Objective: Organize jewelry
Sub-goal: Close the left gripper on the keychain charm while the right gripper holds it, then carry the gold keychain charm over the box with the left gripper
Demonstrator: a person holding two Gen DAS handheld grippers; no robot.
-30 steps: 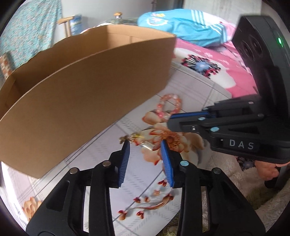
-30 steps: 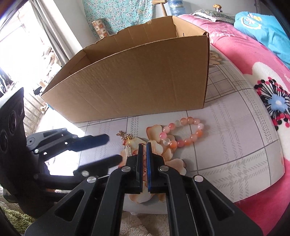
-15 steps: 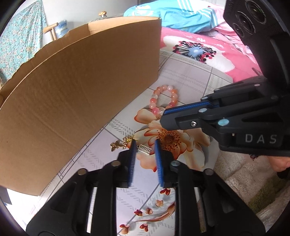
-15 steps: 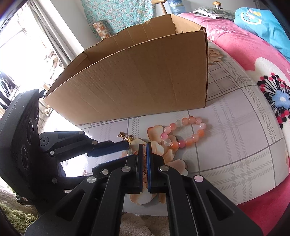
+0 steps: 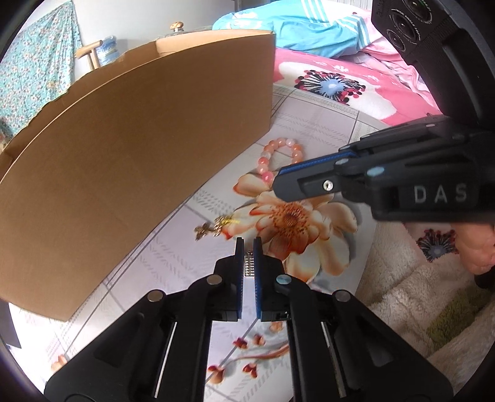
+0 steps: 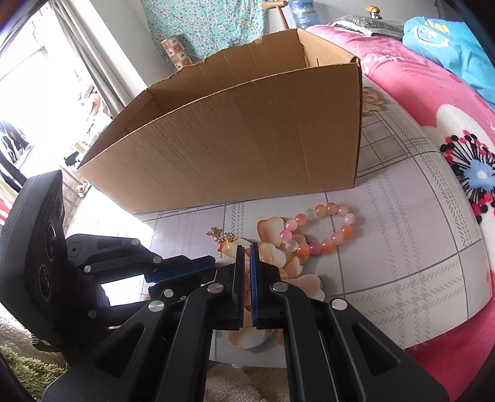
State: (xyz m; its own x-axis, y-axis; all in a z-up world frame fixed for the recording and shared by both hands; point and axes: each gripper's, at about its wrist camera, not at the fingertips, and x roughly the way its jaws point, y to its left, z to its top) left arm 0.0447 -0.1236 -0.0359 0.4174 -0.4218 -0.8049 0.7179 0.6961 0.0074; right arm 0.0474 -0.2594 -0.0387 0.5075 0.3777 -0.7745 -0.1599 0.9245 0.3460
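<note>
My left gripper points down at the flowered cloth, its jaws closing tight on a small silver charm caught between the blue pads. A gold flower piece joined to the charm lies just beyond the tips. Further back, a pink and orange bead bracelet rests near the cardboard box. My right gripper hovers shut with nothing in it, over the cloth near the gold piece and the bracelet. The left gripper shows low at its left.
The open cardboard box stands behind the jewelry. A pink flowered blanket and a blue garment lie at the right and back. A fluffy cream rug sits below the cloth's edge. A hand holds the right gripper.
The left gripper's jaws went from wide apart to nearly together around the silver charm, and it rolled a little. The right gripper stayed shut and still.
</note>
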